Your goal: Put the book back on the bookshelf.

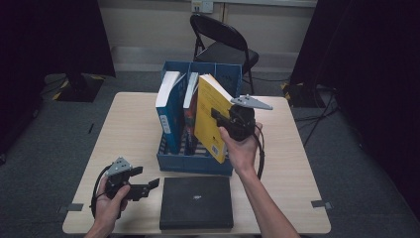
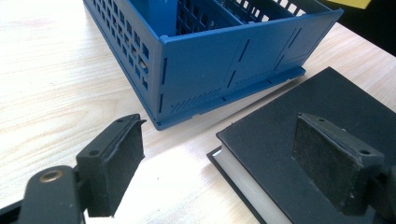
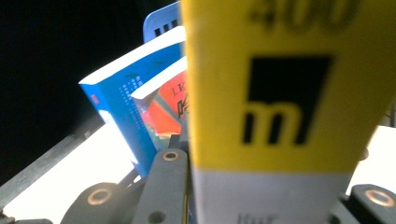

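My right gripper (image 1: 221, 115) is shut on a yellow book (image 1: 209, 119), which it holds tilted over the right-hand compartment of a blue slotted box (image 1: 195, 163). In the right gripper view the yellow book's spine (image 3: 289, 93) sits between the jaws of the right gripper (image 3: 268, 196). A blue book (image 1: 170, 106) and a red-covered book (image 1: 189, 111) stand leaning in the box to its left. A black book (image 1: 196, 202) lies flat in front of the box. My left gripper (image 1: 148, 186) rests open at the black book's left edge (image 2: 289, 98), with nothing between its pads (image 2: 116, 163).
The box stands mid-table on a light wooden table (image 1: 133, 129). A black folding chair (image 1: 223, 44) stands behind the far edge. Bare tabletop lies to the left and right of the box. Dark curtains flank the room.
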A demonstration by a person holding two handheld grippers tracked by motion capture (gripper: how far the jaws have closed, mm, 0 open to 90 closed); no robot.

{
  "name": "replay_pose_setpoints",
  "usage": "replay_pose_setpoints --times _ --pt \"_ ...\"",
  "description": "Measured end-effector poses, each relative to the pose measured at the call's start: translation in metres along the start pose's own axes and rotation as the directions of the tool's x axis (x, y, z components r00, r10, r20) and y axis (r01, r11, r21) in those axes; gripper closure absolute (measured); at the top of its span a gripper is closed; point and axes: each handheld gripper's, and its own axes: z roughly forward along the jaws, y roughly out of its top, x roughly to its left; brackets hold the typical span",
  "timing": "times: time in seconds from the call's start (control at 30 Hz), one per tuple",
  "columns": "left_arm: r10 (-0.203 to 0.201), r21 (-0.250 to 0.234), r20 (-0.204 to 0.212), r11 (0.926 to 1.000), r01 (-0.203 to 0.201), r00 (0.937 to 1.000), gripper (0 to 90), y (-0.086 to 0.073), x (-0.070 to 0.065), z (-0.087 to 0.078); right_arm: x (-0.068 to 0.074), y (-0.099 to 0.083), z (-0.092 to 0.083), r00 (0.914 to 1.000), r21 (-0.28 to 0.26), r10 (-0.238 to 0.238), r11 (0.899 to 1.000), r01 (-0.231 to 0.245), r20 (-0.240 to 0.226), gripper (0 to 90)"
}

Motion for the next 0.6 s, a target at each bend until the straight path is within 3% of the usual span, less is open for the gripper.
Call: replay_pose_setpoints --times 0.37,0.6 --pt "-0.002 -0.005 -0.002 1.0 0.002 1.0 16.7 0.0 0.001 0.0 0.01 0.003 0.023 0.9949 -0.002 0.012 1.0 -0.012 0.1 75.3" --pt "0.003 -0.001 0.001 1.0 -0.003 1.0 16.7 0.0 0.001 0.0 0.011 0.011 0.038 0.99 -0.028 0.049 0.999 -0.046 0.132 75.2"
